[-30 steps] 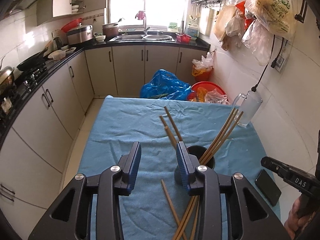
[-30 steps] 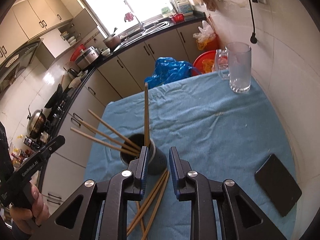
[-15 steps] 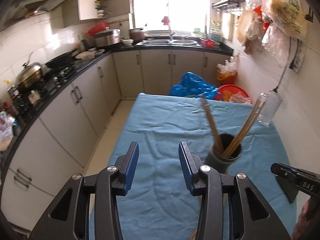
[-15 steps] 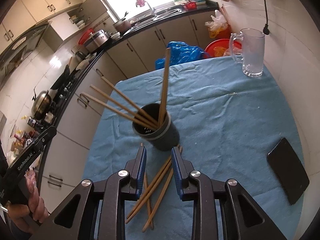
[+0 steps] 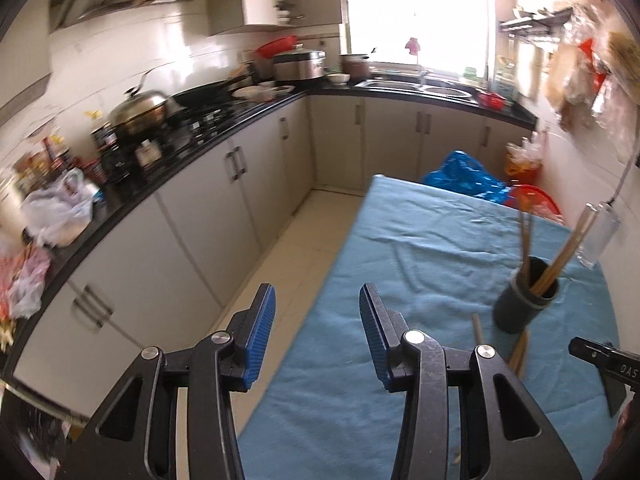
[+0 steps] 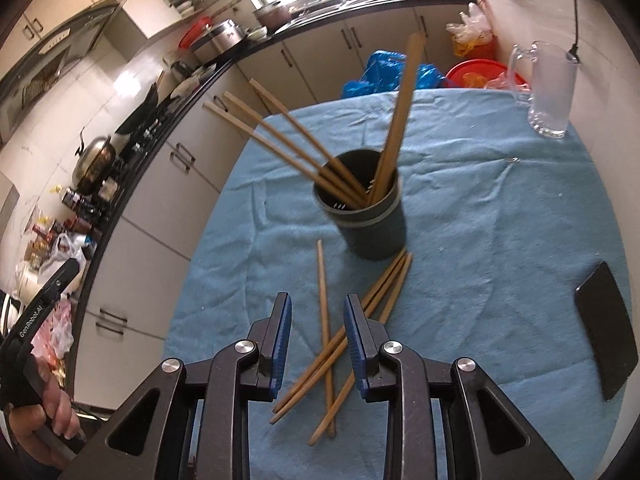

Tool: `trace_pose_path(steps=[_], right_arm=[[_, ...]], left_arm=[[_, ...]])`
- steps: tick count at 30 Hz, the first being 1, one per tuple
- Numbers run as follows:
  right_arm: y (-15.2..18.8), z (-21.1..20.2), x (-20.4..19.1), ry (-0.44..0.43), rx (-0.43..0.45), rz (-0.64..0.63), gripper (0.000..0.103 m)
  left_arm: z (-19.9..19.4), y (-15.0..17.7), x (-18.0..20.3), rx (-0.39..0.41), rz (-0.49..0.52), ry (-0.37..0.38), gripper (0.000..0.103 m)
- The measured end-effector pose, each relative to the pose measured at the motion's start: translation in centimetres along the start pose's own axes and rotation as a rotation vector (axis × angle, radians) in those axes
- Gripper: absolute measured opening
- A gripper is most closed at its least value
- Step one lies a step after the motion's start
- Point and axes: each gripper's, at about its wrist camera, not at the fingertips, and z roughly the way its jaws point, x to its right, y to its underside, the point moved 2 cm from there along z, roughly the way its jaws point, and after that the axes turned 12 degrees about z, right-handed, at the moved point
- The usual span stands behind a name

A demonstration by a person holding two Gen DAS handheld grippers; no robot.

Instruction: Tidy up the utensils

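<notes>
A dark round utensil holder [image 6: 366, 216] stands on the blue cloth [image 6: 480, 240] and holds several wooden chopsticks [image 6: 396, 120]. Several loose chopsticks [image 6: 326, 340] lie crossed on the cloth in front of it. My right gripper [image 6: 316, 312] is open and empty, just above the near ends of the loose chopsticks. In the left wrist view the holder [image 5: 524, 300] is at the right. My left gripper [image 5: 316, 308] is open and empty, over the table's left edge, well left of the holder.
A glass mug [image 6: 550, 88] stands at the table's far right corner. A black phone [image 6: 606, 328] lies near the right edge. Kitchen cabinets and a cluttered counter [image 5: 192, 128] run along the left. A blue bag [image 5: 464, 172] and a red basin sit beyond the table.
Both grippers have pulled back from the holder. The left one swung left and now faces the cabinets. A chopstick now stands in the holder, and the right gripper's jaws stand wider apart.
</notes>
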Motion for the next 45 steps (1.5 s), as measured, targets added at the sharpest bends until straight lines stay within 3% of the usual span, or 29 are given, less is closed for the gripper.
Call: trace_pose_path(steps=[19, 28, 45], right_arm=[[0.8, 2.7, -0.1, 0.026, -0.074, -0.028, 0.031], [0.1, 4.6, 2.5, 0.112, -0.089, -0.012, 0.039], [1.8, 10.1, 3.2, 0.181, -0.186, -0.034, 0.039]], left_arm=[[-2.4, 5.5, -12.5, -0.025, -0.247, -0.362, 0.045], [-1.7, 7.0, -16.3, -0.091, -0.326, -0.489, 0.048], [1.8, 9.1, -17.7, -0.241, -0.322, -0.495, 0.051]])
